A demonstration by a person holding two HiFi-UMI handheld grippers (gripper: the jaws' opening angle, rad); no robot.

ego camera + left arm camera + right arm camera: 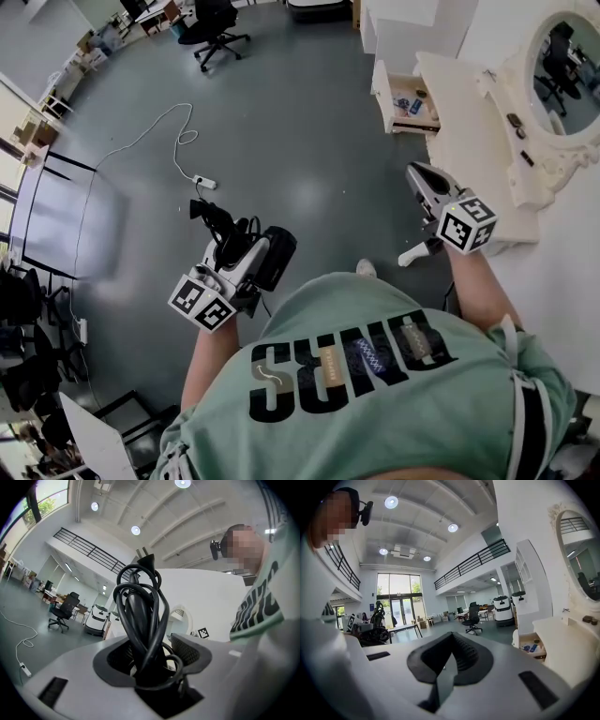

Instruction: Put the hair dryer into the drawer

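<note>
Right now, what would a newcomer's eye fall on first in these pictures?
The black hair dryer, cord wound round its handle, sits clamped in the left gripper at the head view's lower left. Ahead, upper right, the drawer of the white vanity stands open with small items inside. The right gripper, fingers together, holds nothing.

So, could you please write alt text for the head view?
From above, a person in a green shirt holds a black hair dryer, cord wrapped, in the left gripper. The empty right gripper points toward the open drawer of a white dressing table.
</note>
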